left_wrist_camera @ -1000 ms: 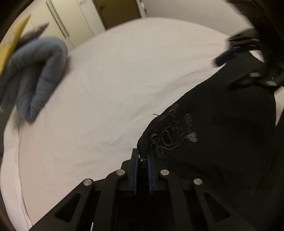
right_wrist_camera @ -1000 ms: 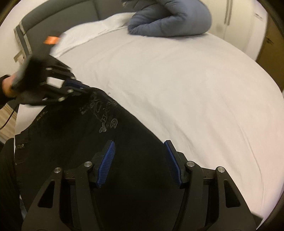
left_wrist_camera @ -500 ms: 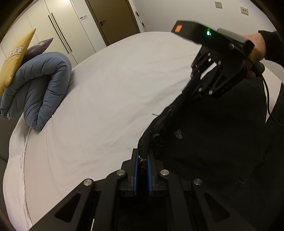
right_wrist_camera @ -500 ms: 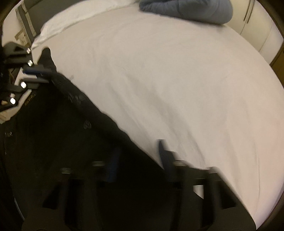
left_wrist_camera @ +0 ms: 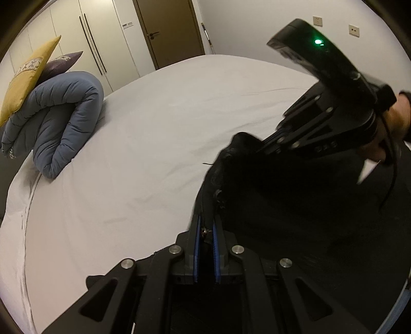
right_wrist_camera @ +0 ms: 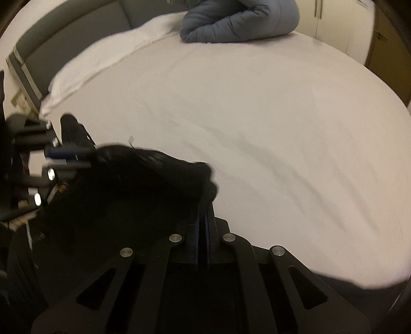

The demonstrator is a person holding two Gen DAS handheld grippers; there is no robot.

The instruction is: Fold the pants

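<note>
Pants [left_wrist_camera: 295, 205], black and limp, lie at the near edge of the white bed [left_wrist_camera: 154, 141], bunched up between the two tools. Cloth this soft will sag and drape from wherever it is pinched, so it wants two holds well apart along one edge, most likely the waistband, to keep a fold line straight; it looks heavy enough to hang flat, not slippery. The left gripper [left_wrist_camera: 205, 231] is clenched on a thick seam, a small metal stud showing between its blue pads. The right gripper [right_wrist_camera: 203, 205] has just been closing, and its jaws now stand pressed together on a raised ridge of the fabric. From the left wrist view, the right tool [left_wrist_camera: 321, 123] reaches into the cloth from the far right, its tips buried in black. Dark fabric on dark plastic hides detail: which part of the garment each tool holds is hard to tell. The legs run out of view. A folded blue duvet [right_wrist_camera: 239, 23] sits far off.
</note>
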